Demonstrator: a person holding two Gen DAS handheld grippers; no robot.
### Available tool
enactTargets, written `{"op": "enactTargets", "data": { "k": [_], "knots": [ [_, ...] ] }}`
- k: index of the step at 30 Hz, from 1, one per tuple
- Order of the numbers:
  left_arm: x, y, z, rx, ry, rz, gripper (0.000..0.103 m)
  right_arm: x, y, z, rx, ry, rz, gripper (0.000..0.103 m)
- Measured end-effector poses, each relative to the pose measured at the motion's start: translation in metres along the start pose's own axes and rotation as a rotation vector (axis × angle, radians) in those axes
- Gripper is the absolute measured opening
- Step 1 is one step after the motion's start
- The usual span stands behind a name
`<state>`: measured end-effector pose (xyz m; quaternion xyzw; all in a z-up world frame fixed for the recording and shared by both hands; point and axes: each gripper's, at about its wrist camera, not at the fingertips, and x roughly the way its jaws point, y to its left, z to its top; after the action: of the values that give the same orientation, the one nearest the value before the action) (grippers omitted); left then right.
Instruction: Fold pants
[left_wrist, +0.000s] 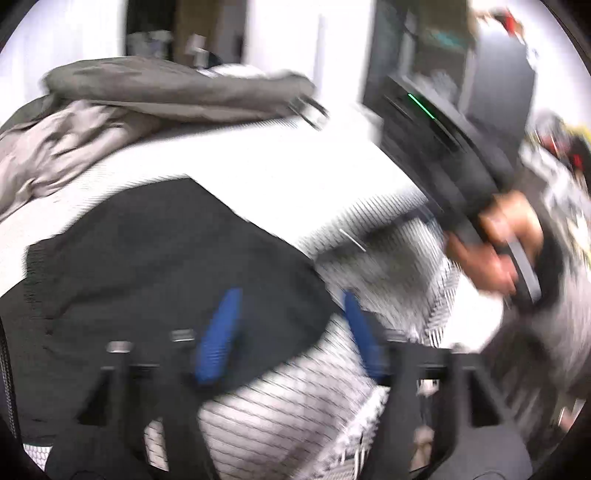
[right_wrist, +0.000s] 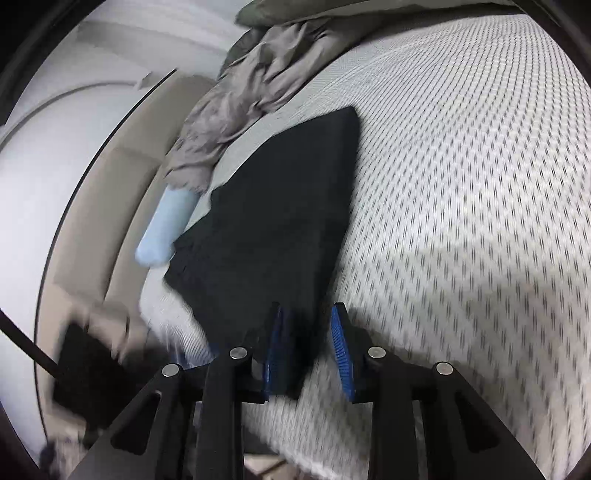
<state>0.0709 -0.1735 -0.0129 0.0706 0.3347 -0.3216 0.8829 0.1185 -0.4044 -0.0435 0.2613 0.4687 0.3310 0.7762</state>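
Left wrist view, heavily blurred. The black pants (left_wrist: 159, 266) lie folded flat on the patterned mattress (left_wrist: 303, 173), which serves as landmark throughout. The left gripper (left_wrist: 291, 325) hangs over the near edge of the pants with its blue pads (left_wrist: 218, 339) spread apart, released; one pad is over the black cloth, the other over bare mattress, nothing pinched between them. At the far side of the mattress a crumpled grey garment (left_wrist: 74, 147) is heaped, with a darker grey one (left_wrist: 177, 88) draped on top of it. To the right of the mattress a person's hand (left_wrist: 495, 243) grips the black body of the other tool. Beyond that side, dark furniture and clutter, too smeared to name.

Right wrist view, sharper. The pants (right_wrist: 273, 221) form a neat dark rectangle toward the left part of the mattress (right_wrist: 461, 203). The right gripper (right_wrist: 306, 350) sits at their near corner, jaws partly parted; the left pad (right_wrist: 275, 350) lies against the black cloth, the right pad (right_wrist: 340, 354) stands over mattress. Whether the cloth is pinched I cannot tell. The grey garment (right_wrist: 236, 110) trails along the left edge of the mattress, touching the far corner of the pants. A pale blue roll (right_wrist: 166, 229) lies just beside the pants at that same edge. Off the mattress, lower left, a dark blurred object (right_wrist: 85, 373).
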Motion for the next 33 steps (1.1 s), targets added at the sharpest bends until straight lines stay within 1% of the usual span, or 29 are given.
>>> {"op": "enactTargets", "data": {
  "k": [1, 3, 5, 7, 8, 9, 10, 11, 12, 14, 17, 20, 21, 22, 23, 24, 25, 26, 28, 29, 30, 31, 32, 33],
  "knots": [
    [0.0, 0.015, 0.006, -0.053, -0.019, 0.032, 0.07, -0.003, 0.003, -0.007, -0.023, 0.014, -0.007, 0.027],
    [0.012, 0.038, 0.017, -0.139, -0.025, 0.074, 0.07, 0.0, 0.008, -0.017, -0.057, 0.045, -0.002, 0.027],
    [0.029, 0.048, 0.023, -0.175, -0.008, 0.102, 0.069, 0.01, 0.014, -0.025, -0.077, 0.071, 0.026, 0.027],
    [0.055, 0.053, 0.029, -0.169, 0.042, 0.119, 0.067, 0.023, 0.02, -0.029, -0.106, 0.082, 0.02, 0.027],
    [0.065, 0.055, 0.03, -0.165, 0.066, 0.136, 0.067, 0.03, 0.025, -0.029, -0.127, 0.078, 0.014, 0.021],
    [0.08, 0.054, 0.028, -0.165, 0.108, 0.169, 0.065, 0.032, 0.026, -0.034, -0.145, 0.078, 0.007, 0.013],
    [0.091, 0.055, 0.025, -0.179, 0.137, 0.189, 0.064, 0.035, 0.029, -0.039, -0.175, 0.092, -0.011, 0.004],
    [0.1, 0.058, 0.022, -0.193, 0.162, 0.192, 0.064, 0.038, 0.035, -0.04, -0.218, 0.1, -0.037, 0.003],
    [0.106, 0.06, 0.02, -0.205, 0.168, 0.186, 0.064, 0.037, 0.043, -0.044, -0.262, 0.098, -0.051, 0.003],
    [0.111, 0.059, 0.022, -0.2, 0.157, 0.181, 0.064, 0.034, 0.05, -0.054, -0.308, 0.118, -0.052, 0.003],
    [0.115, 0.059, 0.023, -0.209, 0.161, 0.185, 0.064, 0.034, 0.043, -0.064, -0.272, 0.161, -0.009, 0.002],
    [0.114, 0.058, 0.025, -0.208, 0.168, 0.203, 0.064, 0.031, 0.035, -0.074, -0.262, 0.206, 0.0, 0.003],
    [0.106, 0.058, 0.023, -0.214, 0.173, 0.205, 0.064, 0.024, 0.031, -0.078, -0.249, 0.225, 0.002, 0.003],
    [0.102, 0.056, 0.025, -0.22, 0.179, 0.2, 0.064, 0.013, 0.029, -0.082, -0.255, 0.22, -0.007, 0.005],
    [0.096, 0.052, 0.026, -0.224, 0.182, 0.179, 0.064, 0.001, 0.028, -0.08, -0.259, 0.176, -0.032, 0.007],
    [0.088, 0.048, 0.027, -0.22, 0.172, 0.139, 0.064, -0.008, 0.025, -0.078, -0.249, 0.142, -0.03, 0.007],
    [0.079, 0.041, 0.028, -0.207, 0.153, 0.111, 0.064, -0.021, 0.021, -0.075, -0.229, 0.101, -0.017, 0.011],
    [0.07, 0.033, 0.03, -0.184, 0.132, 0.092, 0.064, -0.034, 0.013, -0.071, -0.199, 0.054, -0.013, 0.02],
    [0.062, 0.006, 0.029, -0.086, 0.111, 0.051, 0.069, -0.049, -0.004, -0.057, -0.101, -0.046, -0.022, 0.031],
    [0.062, -0.003, 0.027, -0.044, 0.114, 0.042, 0.07, -0.052, -0.011, -0.051, -0.062, -0.078, -0.016, 0.032],
    [0.069, -0.016, 0.02, 0.009, 0.145, 0.041, 0.07, -0.053, -0.016, -0.045, -0.036, -0.099, -0.016, 0.032],
    [0.077, -0.023, 0.015, 0.041, 0.175, 0.042, 0.07, -0.051, -0.02, -0.039, -0.014, -0.111, -0.017, 0.032],
    [0.084, -0.028, 0.01, 0.067, 0.201, 0.051, 0.07, -0.044, -0.022, -0.033, 0.003, -0.108, -0.013, 0.033],
    [0.09, -0.031, 0.004, 0.088, 0.208, 0.08, 0.07, -0.037, -0.024, -0.027, 0.013, -0.101, -0.009, 0.034]
  ]
}}
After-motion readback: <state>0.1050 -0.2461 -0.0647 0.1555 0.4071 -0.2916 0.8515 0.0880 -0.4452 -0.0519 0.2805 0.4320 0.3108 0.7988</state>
